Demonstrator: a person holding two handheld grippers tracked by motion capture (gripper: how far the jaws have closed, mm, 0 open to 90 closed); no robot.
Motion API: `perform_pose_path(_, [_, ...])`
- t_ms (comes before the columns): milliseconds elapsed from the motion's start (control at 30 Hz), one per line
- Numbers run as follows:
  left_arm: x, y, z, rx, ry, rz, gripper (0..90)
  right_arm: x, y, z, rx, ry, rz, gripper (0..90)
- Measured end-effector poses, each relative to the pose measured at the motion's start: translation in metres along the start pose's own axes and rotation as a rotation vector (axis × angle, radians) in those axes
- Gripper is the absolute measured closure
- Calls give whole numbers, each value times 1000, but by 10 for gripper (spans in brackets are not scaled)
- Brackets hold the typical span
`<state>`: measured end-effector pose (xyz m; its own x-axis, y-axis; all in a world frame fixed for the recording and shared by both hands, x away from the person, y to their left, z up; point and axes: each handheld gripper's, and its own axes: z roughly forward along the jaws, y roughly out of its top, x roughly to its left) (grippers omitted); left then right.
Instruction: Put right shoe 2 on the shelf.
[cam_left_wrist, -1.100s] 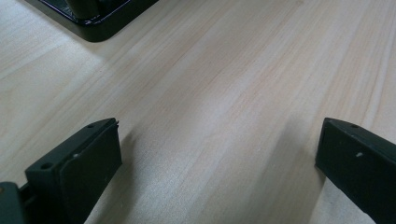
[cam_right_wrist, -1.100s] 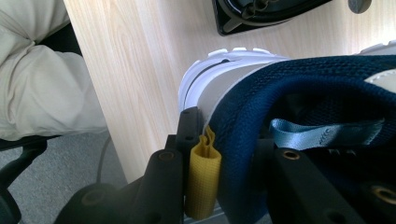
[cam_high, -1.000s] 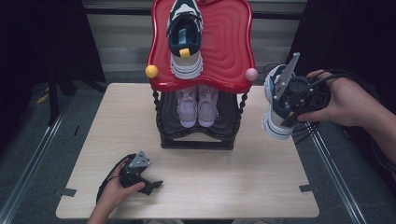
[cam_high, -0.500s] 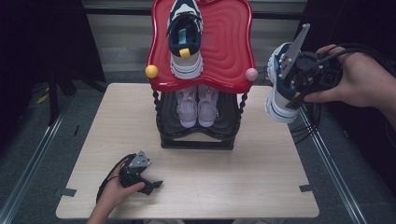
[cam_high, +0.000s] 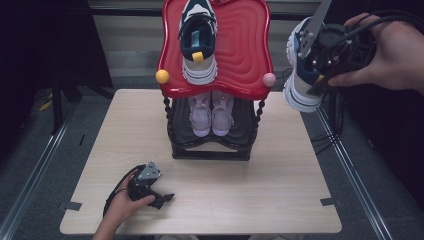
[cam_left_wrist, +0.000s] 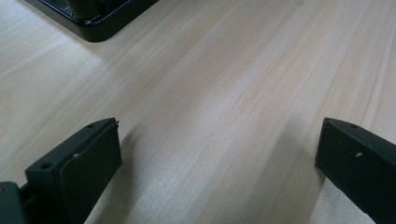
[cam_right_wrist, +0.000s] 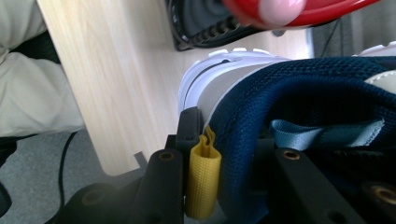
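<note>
A navy and white sneaker (cam_high: 300, 75) hangs in the air just right of the rack's red top shelf (cam_high: 240, 50), sole facing the rack. My right gripper (cam_high: 314, 64) is shut on its heel collar. In the right gripper view the black jaws pinch the navy mesh collar (cam_right_wrist: 299, 93) beside a yellow pull tab (cam_right_wrist: 203, 179). The matching sneaker (cam_high: 198, 45) lies on the left half of the red shelf. My left gripper (cam_high: 161, 196) rests on the table's near left, open, with bare wood between its jaws (cam_left_wrist: 219, 158).
A pair of pale pink sneakers (cam_high: 212, 114) sits on the black lower shelf (cam_high: 210, 150). A yellow ball (cam_high: 162, 76) and a pink ball (cam_high: 269, 79) cap the shelf's front corners. The rack's base corner (cam_left_wrist: 93, 23) lies ahead of the left gripper. Cables (cam_high: 330, 135) trail off the table's right edge.
My right gripper has risen with the sneaker, from beside the lower shelf to level with the red top shelf. The left gripper has stayed put.
</note>
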<state>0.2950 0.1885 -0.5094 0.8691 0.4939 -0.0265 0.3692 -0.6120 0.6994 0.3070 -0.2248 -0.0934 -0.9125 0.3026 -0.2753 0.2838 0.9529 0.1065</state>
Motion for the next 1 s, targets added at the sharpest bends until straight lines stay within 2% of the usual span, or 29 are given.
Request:
perform_pose_path(167, [0,0,0,2,0,4,0,-4,16,-9,-14,-21,-7,730])
perform_pose_path(467, [0,0,0,2,0,4,0,-11,52,-19,-24,-57,-52,729])
perform_pose_path(767, [1,0,0,2,0,6,0,-17,83,-16,-32,-67,-77,728])
perform_pose_path(1000, [1,0,0,2,0,6,0,-21,97,-9,-38,-76,-96,729])
